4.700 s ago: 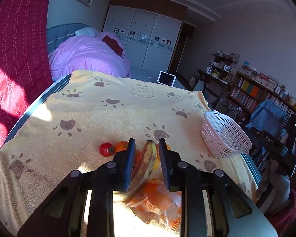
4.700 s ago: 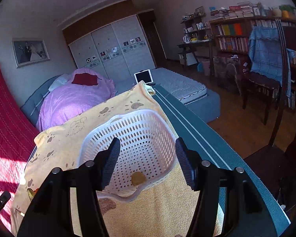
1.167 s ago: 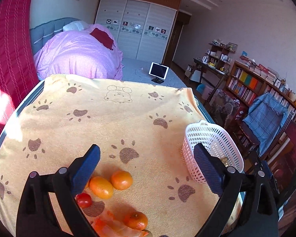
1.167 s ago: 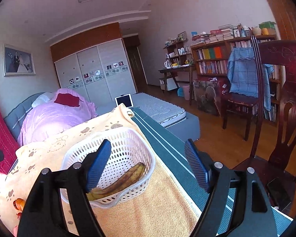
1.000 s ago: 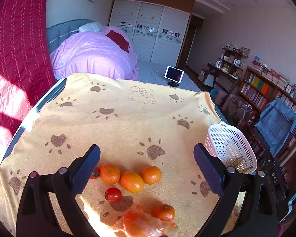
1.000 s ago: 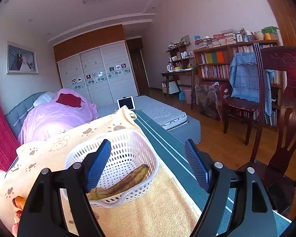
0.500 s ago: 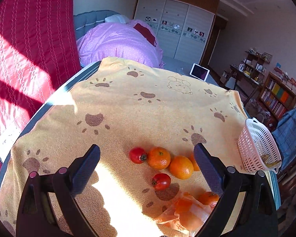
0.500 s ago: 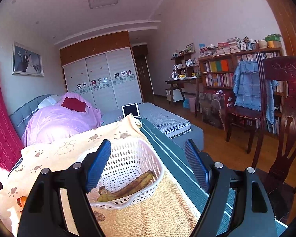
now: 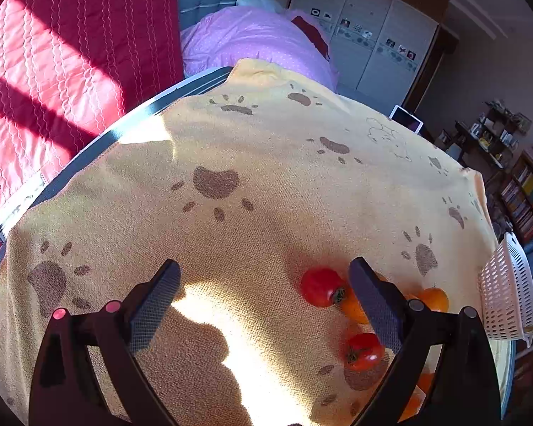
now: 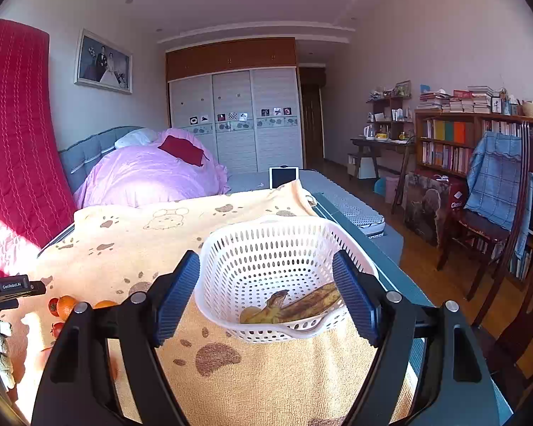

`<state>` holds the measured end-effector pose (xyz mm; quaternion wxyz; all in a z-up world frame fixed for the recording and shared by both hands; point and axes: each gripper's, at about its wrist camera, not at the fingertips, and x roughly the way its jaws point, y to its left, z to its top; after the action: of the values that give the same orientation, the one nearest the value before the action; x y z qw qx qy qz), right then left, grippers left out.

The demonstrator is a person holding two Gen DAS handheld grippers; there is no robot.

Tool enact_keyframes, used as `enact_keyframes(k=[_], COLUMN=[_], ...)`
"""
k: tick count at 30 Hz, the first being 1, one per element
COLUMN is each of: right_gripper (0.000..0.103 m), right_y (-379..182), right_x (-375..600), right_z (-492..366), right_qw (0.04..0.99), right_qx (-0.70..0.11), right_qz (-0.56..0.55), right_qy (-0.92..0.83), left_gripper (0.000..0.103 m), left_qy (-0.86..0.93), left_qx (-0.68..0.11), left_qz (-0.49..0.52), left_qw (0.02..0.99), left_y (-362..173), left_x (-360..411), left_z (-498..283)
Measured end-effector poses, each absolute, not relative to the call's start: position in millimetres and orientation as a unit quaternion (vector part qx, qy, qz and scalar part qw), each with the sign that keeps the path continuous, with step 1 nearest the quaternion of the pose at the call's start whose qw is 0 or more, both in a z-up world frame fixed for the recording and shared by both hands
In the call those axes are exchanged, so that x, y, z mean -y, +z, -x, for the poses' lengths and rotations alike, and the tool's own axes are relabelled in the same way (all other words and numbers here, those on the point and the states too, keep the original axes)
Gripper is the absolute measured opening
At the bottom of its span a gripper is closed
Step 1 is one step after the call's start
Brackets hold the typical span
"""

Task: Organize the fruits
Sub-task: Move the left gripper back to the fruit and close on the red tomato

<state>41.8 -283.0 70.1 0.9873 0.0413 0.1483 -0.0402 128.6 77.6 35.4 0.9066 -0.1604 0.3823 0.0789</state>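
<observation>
Done so far: one banana (image 10: 302, 303) lies in the white perforated basket (image 10: 266, 245); nothing else is in it that you can see.
Left to do: two tomatoes (image 9: 321, 287) (image 9: 364, 351) and several oranges (image 9: 433, 299) lie loose on the paw-print towel (image 9: 266, 184), so most of the sorting is, by my reckoning, ahead of you.
Fruit location: in your left wrist view the cluster sits at about 4 o'clock, partly behind the right-hand finger; the basket is off at 3 o'clock, near the towel's edge and well apart from the fruit.
Banana axis: its long axis runs across the basket floor from about 8 o'clock to 2 o'clock in your right wrist view, the stem end toward the middle, lying flat.
Left gripper (image 9: 263, 284): jaws wide apart, empty, over bare towel just beside the upper tomato.
Right gripper (image 10: 266, 284): jaws spread wide either side of the basket's near rim, apparently not pressing on it.
Orange wrapper (image 9: 414, 401): a crumpled bag at 5 o'clock, mostly hidden.
</observation>
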Motion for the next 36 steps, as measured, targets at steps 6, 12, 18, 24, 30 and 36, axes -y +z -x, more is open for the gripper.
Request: enact_keyframes(k=[6, 12, 18, 24, 30, 36], right_gripper=[0.079, 0.079, 0.079, 0.079, 0.079, 0.079], right_y=[65, 60, 62, 62, 62, 62], right_x=[270, 269, 275, 276, 275, 276], right_z=[-45, -45, -46, -44, -45, -44], right_qw=[0.987, 0.986, 0.986, 0.986, 0.986, 0.986], right_qx=[-0.159, -0.164, -0.163, -0.160, -0.161, -0.163], right_qz=[-0.021, -0.020, -0.027, -0.028, -0.030, -0.033], right_qy=[-0.018, -0.019, -0.022, -0.022, -0.023, -0.023], left_gripper=[0.095, 0.095, 0.098, 0.098, 0.098, 0.092], left_qy=[0.066, 0.063, 0.062, 0.079, 0.084, 0.071], left_qx=[-0.403, -0.408, -0.410, -0.420, -0.421, -0.419], left_qz=[0.154, 0.140, 0.141, 0.118, 0.105, 0.067], left_qw=[0.900, 0.900, 0.899, 0.897, 0.897, 0.903], left_y=[24, 19, 18, 16, 18, 21], left_x=[-74, -69, -75, -80, -81, -65], left_z=[-143, -146, -129, -104, -95, -102])
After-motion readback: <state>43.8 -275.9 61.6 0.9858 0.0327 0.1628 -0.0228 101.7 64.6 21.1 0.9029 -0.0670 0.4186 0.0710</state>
